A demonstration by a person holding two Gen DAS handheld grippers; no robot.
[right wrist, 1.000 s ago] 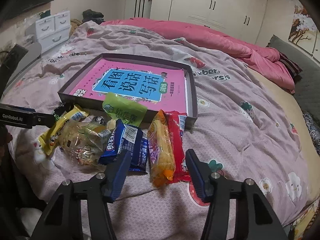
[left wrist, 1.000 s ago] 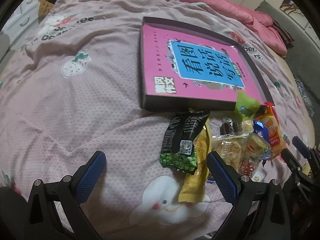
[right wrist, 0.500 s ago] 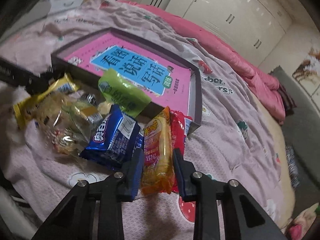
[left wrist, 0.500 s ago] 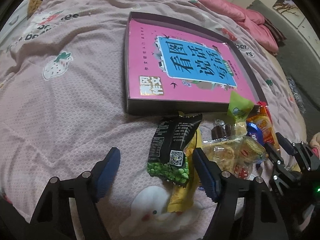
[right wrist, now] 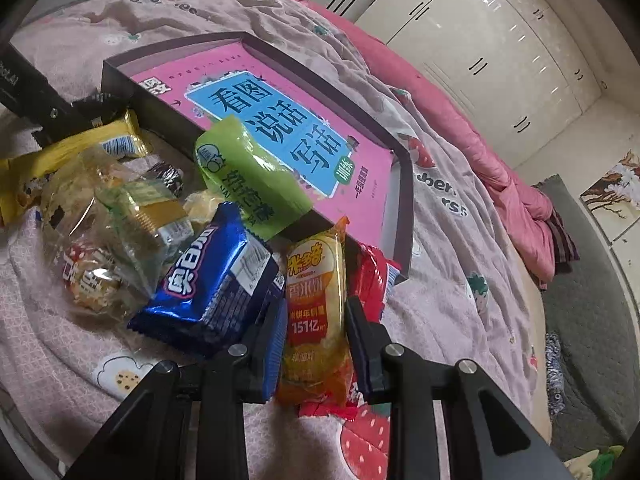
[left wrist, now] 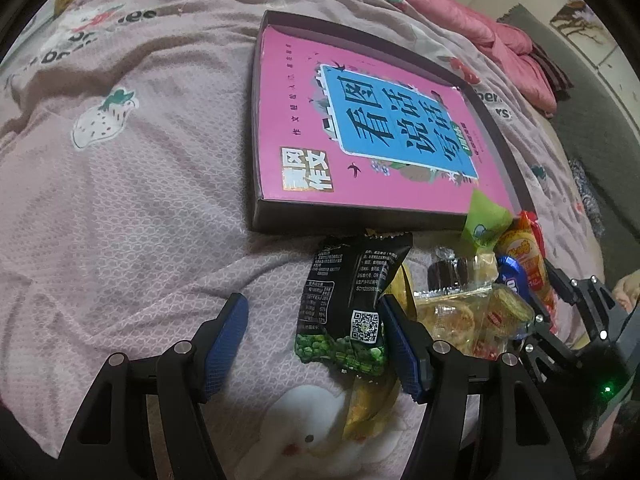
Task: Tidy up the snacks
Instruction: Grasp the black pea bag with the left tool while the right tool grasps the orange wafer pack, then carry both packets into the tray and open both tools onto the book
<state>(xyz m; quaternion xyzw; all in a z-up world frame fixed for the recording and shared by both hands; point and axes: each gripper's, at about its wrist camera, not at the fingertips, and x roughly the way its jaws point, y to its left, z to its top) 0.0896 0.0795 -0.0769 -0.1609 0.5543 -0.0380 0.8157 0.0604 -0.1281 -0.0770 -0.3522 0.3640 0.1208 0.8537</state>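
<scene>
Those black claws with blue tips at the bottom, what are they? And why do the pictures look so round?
They are grabbing tools that a person holds, one in each hand. A small wide-eyed camera sits on each tool, and that bends the picture round. One picture looks along the left gripper, the other along the right gripper. Both look at a bed with a pink blanket, a shallow box and a heap of snacks. The right tool's fingers squeeze an orange rice cracker pack. The left tool's fingers are closing, with a black pea packet between them, not yet pinched.
</scene>
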